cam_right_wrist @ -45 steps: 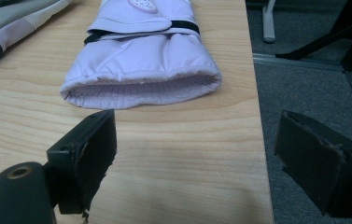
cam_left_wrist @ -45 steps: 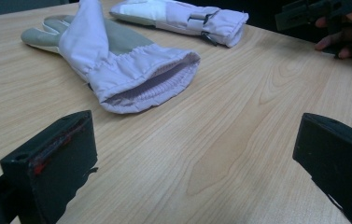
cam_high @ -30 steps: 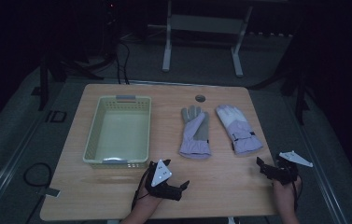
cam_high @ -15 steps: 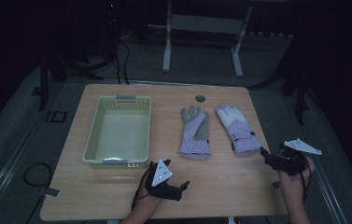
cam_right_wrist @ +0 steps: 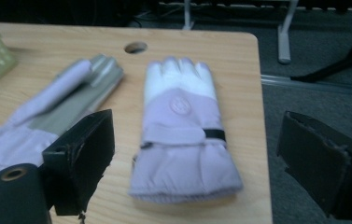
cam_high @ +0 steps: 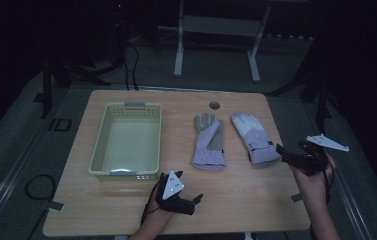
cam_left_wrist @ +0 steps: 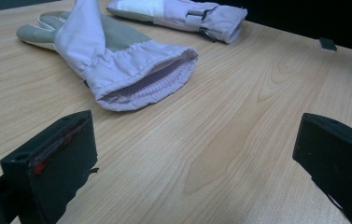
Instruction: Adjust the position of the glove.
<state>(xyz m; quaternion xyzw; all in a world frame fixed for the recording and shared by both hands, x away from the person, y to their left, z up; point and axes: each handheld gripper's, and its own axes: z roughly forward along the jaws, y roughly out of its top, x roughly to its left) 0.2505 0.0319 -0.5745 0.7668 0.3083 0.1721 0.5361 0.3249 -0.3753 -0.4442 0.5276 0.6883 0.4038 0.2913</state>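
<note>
The right gripper (cam_high: 282, 152) stood off the table's right edge with its jaws spread wide and nothing between them; they had just been opening further, and they pointed at the cuff of the right-hand glove (cam_high: 255, 139). In the right gripper view that glove (cam_right_wrist: 183, 135) lay directly ahead between the jaws, back upward, with a white finger section, a lilac body, a round emblem and a dark wrist strap. Its long axis ran away from the person, fingers toward the far edge, cuff nearest the gripper, close to the table's right edge. The left gripper (cam_high: 197, 199) rested low near the front edge, jaws likewise released and empty. Ahead of it lay the second glove (cam_left_wrist: 113, 60), grey palm up, its ribbed cuff opening facing the gripper and its fingers pointing away. Both gloves sat side by side right of centre on the wooden table (cam_high: 236, 200), apart from each other, with the pale yellow basket (cam_high: 126, 140) well to their left. The gloves appeared padded, soft and light; they would likely fold and sag when lifted. In my judgement the cuff hem or strap offered the firmest hold, since the smooth shell fabric could slip.
</note>
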